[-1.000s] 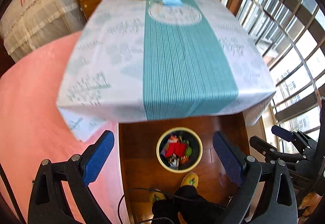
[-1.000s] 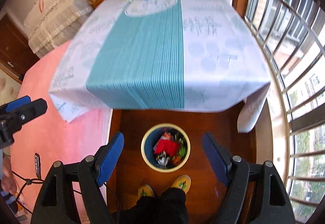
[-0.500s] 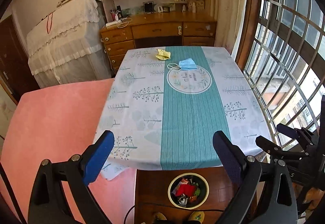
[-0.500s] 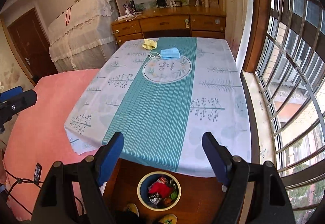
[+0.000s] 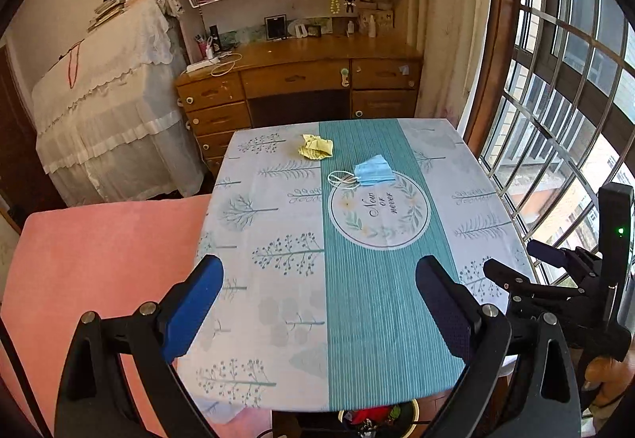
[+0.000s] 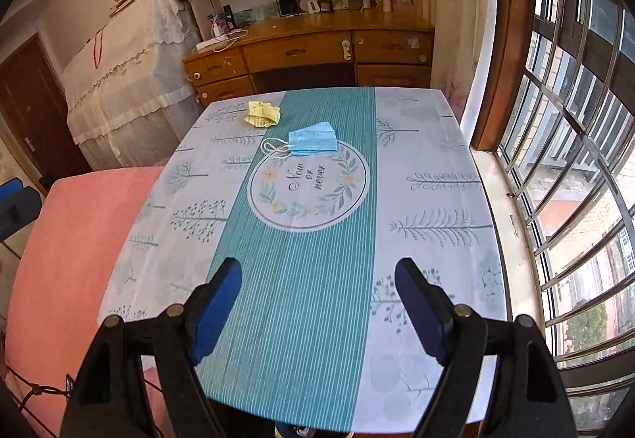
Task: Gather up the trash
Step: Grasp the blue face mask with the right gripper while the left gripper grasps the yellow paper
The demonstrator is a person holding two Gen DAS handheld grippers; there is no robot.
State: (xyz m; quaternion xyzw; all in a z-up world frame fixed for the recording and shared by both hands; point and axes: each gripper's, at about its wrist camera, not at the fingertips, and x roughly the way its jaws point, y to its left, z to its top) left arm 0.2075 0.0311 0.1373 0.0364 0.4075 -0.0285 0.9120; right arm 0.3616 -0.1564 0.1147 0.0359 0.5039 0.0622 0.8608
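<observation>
A crumpled yellow paper [image 5: 316, 147] [image 6: 262, 114] and a blue face mask [image 5: 372, 170] [image 6: 311, 138] lie at the far end of the table [image 5: 278, 247] [image 6: 428, 200], which has a white and teal cloth. My left gripper [image 5: 319, 299] is open and empty above the near part of the table. My right gripper [image 6: 317, 301] is open and empty over the near teal stripe; it also shows in the left wrist view [image 5: 547, 267]. The trash bin [image 5: 377, 414] with wrappers sits on the floor below the near table edge, mostly hidden.
A pink mat [image 5: 91, 251] lies left of the table. A wooden desk [image 5: 301, 81] with shelves stands behind it, a cloth-covered cabinet [image 5: 107, 100] to the far left. A barred window [image 6: 575, 120] runs along the right side.
Both grippers have tilted up and moved forward over the table. The bin has dropped to the bottom edge of both views, and the mask and yellow paper appear nearer.
</observation>
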